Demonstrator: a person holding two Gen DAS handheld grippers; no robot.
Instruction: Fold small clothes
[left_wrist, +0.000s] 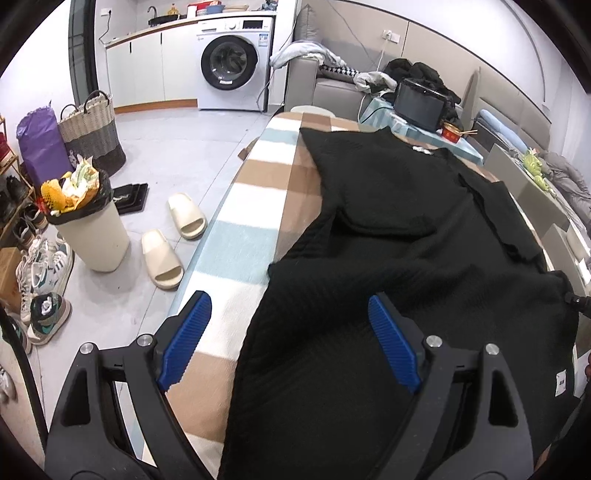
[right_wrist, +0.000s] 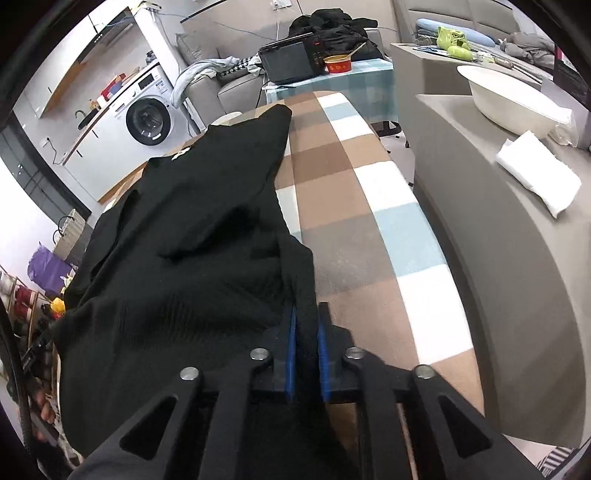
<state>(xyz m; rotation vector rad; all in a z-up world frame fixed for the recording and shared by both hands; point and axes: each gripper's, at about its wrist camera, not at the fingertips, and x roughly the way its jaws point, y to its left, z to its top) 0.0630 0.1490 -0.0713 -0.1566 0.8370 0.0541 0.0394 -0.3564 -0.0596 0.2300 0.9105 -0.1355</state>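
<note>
A black knitted garment (left_wrist: 399, 236) lies along a checked blanket (left_wrist: 236, 251) on the table, with one sleeve folded across its middle. My left gripper (left_wrist: 291, 339) is open, its blue pads (left_wrist: 184, 339) apart, just over the garment's near left hem. In the right wrist view the same garment (right_wrist: 192, 236) lies left of centre on the blanket (right_wrist: 369, 206). My right gripper (right_wrist: 306, 350) is shut on the garment's near right corner, with black cloth pinched between the blue pads (right_wrist: 291, 354).
A full waste bin (left_wrist: 88, 221), slippers (left_wrist: 173, 232), shoes and a woven basket (left_wrist: 92, 129) stand on the floor to the left. A washing machine (left_wrist: 232, 62) stands behind. A grey counter (right_wrist: 498, 258) with a white basin (right_wrist: 513, 103) borders the right.
</note>
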